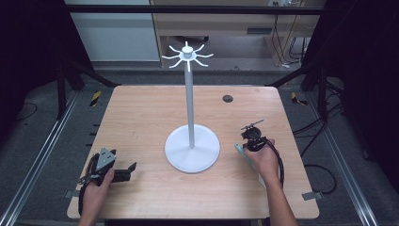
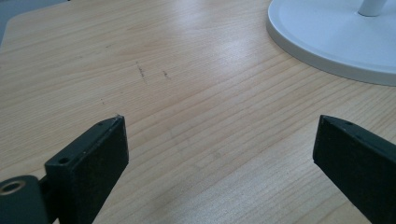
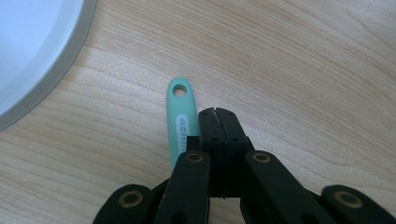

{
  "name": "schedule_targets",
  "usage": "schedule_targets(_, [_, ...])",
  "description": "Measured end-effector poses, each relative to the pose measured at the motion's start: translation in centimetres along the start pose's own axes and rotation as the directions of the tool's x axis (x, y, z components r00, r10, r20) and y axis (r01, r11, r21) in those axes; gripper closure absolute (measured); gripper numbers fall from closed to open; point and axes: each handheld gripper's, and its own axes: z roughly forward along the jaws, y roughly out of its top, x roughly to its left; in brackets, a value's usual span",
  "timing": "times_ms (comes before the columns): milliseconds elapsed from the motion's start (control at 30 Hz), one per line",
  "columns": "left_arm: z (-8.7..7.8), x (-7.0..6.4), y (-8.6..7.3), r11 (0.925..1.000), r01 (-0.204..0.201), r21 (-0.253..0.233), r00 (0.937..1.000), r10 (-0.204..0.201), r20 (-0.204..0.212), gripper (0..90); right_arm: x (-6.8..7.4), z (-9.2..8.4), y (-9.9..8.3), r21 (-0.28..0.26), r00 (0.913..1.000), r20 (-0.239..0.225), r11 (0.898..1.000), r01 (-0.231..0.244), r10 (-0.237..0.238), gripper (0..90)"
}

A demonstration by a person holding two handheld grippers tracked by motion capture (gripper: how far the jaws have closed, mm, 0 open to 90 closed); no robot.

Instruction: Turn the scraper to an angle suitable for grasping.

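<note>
Black jaws of the right gripper (image 3: pixel 218 112) are closed empty, just beside a mint-green handle (image 3: pixel 180 119) lying flat on the table (image 1: pixel 141 122). Nothing hangs on the white stand (image 1: pixel 190 108) yet. Left gripper (image 2: pixel 219 144) rests wide open.

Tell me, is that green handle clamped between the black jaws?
No. In the right gripper view the right gripper is shut with nothing between its jaws, and the green handle lies beside it on the table.
</note>
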Motion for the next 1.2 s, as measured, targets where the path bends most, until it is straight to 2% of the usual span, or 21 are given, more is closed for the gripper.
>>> schedule_targets(367, [0.0, -0.1, 0.0, 1.0000, -0.004, 0.005, 1.0000, 0.004, 0.002, 3.0, 0.0, 0.4, -0.1, 0.003, 0.9999, -0.008, 1.000, 0.006, -0.006, 90.0])
schedule_targets(633, [0.1, -0.2, 0.0, 0.9999, -0.011, 0.010, 0.9999, 0.011, 0.007, 3.1, 0.9, 0.1, -0.6, 0.000, 0.9945, -0.101, 1.000, 0.029, -0.029, 90.0])
schedule_targets(867, [0.1, -0.2, 0.0, 0.9999, -0.010, 0.010, 1.0000, 0.009, 0.003, 3.0, 2.2, -0.5, -1.3, 0.005, 0.9859, -0.145, 0.996, 0.085, -0.083, 90.0])
schedule_targets(933, [0.0, -0.1, 0.0, 1.0000, -0.006, 0.005, 1.0000, 0.006, -0.004, 2.9, 2.7, -0.6, -1.6, -0.003, 0.9803, -0.165, 0.994, 0.110, -0.109, 90.0])
schedule_targets(1200, [0.1, 0.0, 0.0, 1.0000, -0.004, 0.007, 1.0000, 0.004, -0.003, 2.8, 3.4, -1.7, -1.8, -0.029, 0.9765, -0.153, 0.988, 0.149, -0.152, 90.0])
